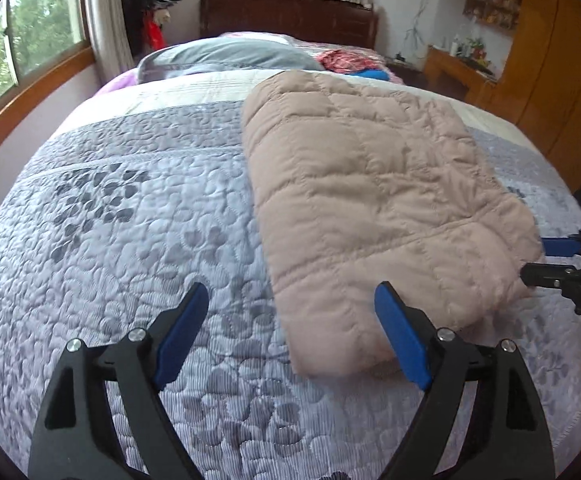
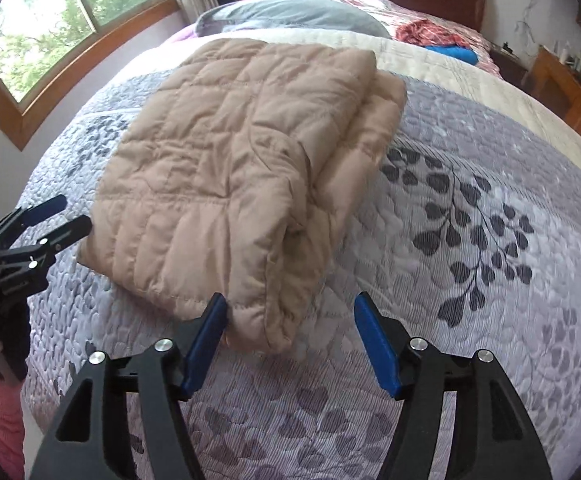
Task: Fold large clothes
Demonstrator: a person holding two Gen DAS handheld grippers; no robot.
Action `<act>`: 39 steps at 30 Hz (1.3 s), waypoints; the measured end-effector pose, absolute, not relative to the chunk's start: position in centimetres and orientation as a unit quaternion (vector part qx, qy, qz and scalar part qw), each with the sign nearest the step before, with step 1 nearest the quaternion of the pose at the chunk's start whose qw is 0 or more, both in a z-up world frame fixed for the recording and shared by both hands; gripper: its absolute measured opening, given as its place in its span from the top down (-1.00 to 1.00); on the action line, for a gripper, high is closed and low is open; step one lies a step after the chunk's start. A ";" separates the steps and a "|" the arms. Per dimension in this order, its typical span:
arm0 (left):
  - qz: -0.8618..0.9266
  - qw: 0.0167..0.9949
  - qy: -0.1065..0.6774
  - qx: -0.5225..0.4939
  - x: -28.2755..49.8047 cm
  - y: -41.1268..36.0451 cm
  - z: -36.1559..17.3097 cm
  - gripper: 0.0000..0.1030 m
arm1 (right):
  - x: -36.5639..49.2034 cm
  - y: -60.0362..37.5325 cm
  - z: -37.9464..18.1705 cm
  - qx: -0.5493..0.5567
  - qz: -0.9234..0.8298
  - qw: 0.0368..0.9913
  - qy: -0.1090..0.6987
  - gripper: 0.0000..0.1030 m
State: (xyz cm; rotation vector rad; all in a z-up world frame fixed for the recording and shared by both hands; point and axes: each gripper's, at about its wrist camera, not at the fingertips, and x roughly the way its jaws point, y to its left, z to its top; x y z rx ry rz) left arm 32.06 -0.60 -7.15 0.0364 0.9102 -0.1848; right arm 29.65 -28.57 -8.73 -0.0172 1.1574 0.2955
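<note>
While both grippers gape empty, folded jacket [image 1: 374, 208] underlayers hidden, bedspread [image 1: 130, 240] beneath.

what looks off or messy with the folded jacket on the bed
Mostly tidy. The tan quilted jacket lies folded on the bedspread, but a lower layer sticks out along its right edge, so the layers don't line up.

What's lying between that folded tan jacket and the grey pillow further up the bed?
Nothing but bedding: the quilted bedspread runs bare from the folded jacket to the grey pillow, clearest in the left wrist view.
</note>
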 end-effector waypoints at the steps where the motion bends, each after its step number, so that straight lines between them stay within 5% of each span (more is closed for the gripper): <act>1: -0.086 0.893 0.440 0.023 32.1 -0.8 -7.4 -0.64 | 29.8 -28.7 -9.2 -0.006 0.136 0.825 0.548 -0.29; 15: -0.068 0.896 0.437 0.046 31.7 -1.4 -9.1 -0.64 | 30.2 -30.4 -12.3 0.052 0.145 0.816 0.557 -0.34; 25: -0.037 0.911 0.408 0.049 26.3 -2.0 -5.7 -0.78 | 24.8 -30.4 -9.1 0.018 0.129 0.854 0.504 -0.86; 39: -0.053 0.921 0.385 0.018 19.4 -1.7 -3.0 -0.85 | 18.1 -29.1 -6.4 0.023 0.123 0.879 0.460 -0.92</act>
